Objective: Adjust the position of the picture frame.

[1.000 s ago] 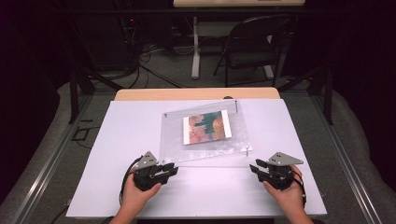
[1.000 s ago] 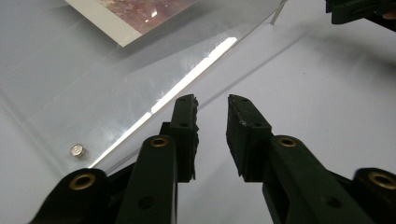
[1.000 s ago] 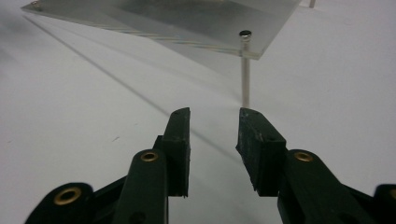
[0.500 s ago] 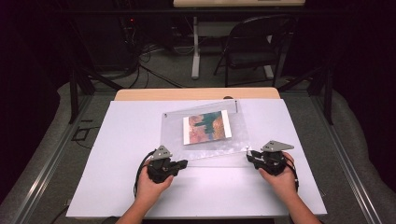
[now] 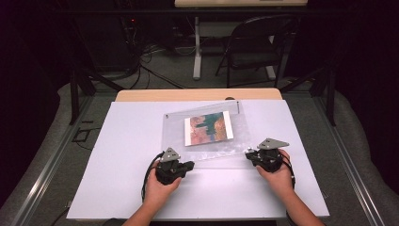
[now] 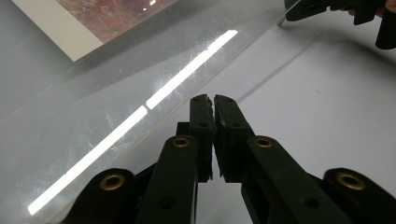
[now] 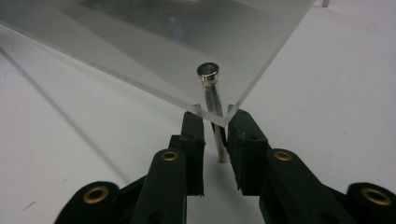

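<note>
A clear acrylic sheet (image 5: 207,143) lies on short metal posts over a colourful picture (image 5: 208,128) on the white table (image 5: 127,155). My right gripper (image 5: 248,153) is at the sheet's near right corner. In the right gripper view its jaws (image 7: 215,119) stand slightly apart on either side of the corner post (image 7: 208,79), under the acrylic corner (image 7: 154,42). My left gripper (image 5: 190,165) sits at the near edge, left of centre. Its jaws (image 6: 213,99) are shut with nothing between them, just short of the sheet's edge (image 6: 116,93). The right gripper (image 6: 290,14) shows far off in the left gripper view.
A wooden strip (image 5: 197,95) runs along the table's far edge. Beyond it stand a folding chair (image 5: 254,49) and cables on the floor (image 5: 155,56). Bare white table surface lies left, right and in front of the sheet.
Both hands have moved forward from the table's front to the sheet's near edge. The right gripper has come up to the near right corner post.
</note>
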